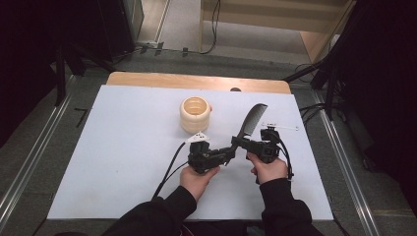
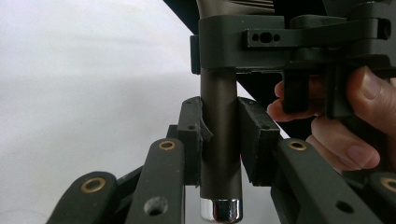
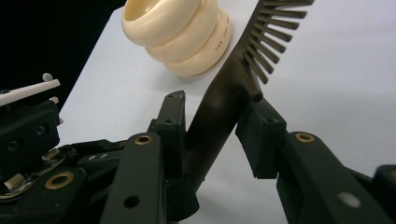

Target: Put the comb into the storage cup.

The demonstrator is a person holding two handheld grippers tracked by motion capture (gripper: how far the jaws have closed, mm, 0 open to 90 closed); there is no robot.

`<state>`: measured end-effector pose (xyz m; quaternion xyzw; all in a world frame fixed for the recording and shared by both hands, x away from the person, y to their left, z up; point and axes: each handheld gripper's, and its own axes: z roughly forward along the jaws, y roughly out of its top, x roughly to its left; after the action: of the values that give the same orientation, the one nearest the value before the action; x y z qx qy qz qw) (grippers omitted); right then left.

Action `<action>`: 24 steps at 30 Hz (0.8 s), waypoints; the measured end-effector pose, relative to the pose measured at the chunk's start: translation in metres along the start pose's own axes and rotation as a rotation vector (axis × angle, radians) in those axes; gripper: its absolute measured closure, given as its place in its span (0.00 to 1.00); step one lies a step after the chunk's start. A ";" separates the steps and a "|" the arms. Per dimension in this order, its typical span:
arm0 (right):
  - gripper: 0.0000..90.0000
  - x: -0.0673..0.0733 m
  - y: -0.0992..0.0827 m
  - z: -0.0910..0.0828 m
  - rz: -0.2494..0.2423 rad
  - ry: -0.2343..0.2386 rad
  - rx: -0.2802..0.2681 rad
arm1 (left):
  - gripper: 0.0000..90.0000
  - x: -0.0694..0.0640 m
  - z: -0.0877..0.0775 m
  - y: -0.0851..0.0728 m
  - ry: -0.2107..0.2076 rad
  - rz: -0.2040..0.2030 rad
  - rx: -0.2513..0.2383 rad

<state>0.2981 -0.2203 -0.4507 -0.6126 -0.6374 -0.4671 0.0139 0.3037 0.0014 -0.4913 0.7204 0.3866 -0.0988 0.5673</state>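
Both hands meet near the middle of the white tabletop [image 1: 123, 147], and a dark comb [image 1: 251, 120] is caught between them. The left hand-held gripper [image 2: 219, 140] clamps the comb's round handle, its pads pressed against both sides of the shaft, with the shiny metal end cap poking out below the pads. The right hand-held gripper [image 3: 219, 126] has the comb's spine between its pads, one pad against it and the other close to it; I cannot tell whether it truly pinches. The comb's teeth rise up and away from the person, lifted off the tabletop. Just beyond the comb stands a cream ribbed cup [image 1: 194, 114], upright and apart from it.
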 end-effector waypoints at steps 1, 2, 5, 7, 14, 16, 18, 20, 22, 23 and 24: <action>0.69 0.000 0.000 0.000 0.004 0.003 0.002 | 0.80 0.000 0.000 0.000 0.000 0.000 0.001; 0.69 -0.001 0.000 0.000 0.006 0.003 0.001 | 0.80 0.000 0.000 0.000 -0.002 -0.002 0.002; 0.70 -0.001 0.001 0.000 0.012 0.010 0.007 | 0.80 0.000 0.000 0.000 -0.003 0.000 0.005; 0.71 -0.001 0.001 -0.001 0.020 0.013 0.008 | 0.80 0.001 0.000 0.000 -0.005 -0.001 0.009; 0.73 -0.002 0.001 -0.002 0.033 0.031 0.018 | 0.80 0.001 0.001 -0.001 -0.016 -0.005 0.015; 0.74 -0.001 0.002 -0.002 0.033 0.028 0.019 | 0.80 0.001 0.001 -0.001 -0.017 -0.003 0.016; 0.75 0.000 0.002 -0.002 0.032 0.031 0.020 | 0.80 0.001 0.001 -0.001 -0.022 0.000 0.016; 0.76 0.001 0.002 -0.003 0.030 0.036 0.019 | 0.80 0.001 0.001 0.000 -0.027 0.000 0.018; 0.76 0.001 0.002 -0.003 0.034 0.044 0.023 | 0.80 0.001 0.001 0.000 -0.028 0.004 0.018; 0.77 0.001 0.002 -0.003 0.038 0.049 0.023 | 0.80 0.001 0.001 0.000 -0.028 0.003 0.019; 0.77 0.000 0.003 -0.003 0.042 0.053 0.026 | 0.80 0.001 0.001 0.000 -0.029 0.002 0.018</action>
<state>0.2982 -0.2225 -0.4472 -0.6132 -0.6297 -0.4745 0.0483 0.3045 0.0015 -0.4927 0.7243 0.3767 -0.1122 0.5665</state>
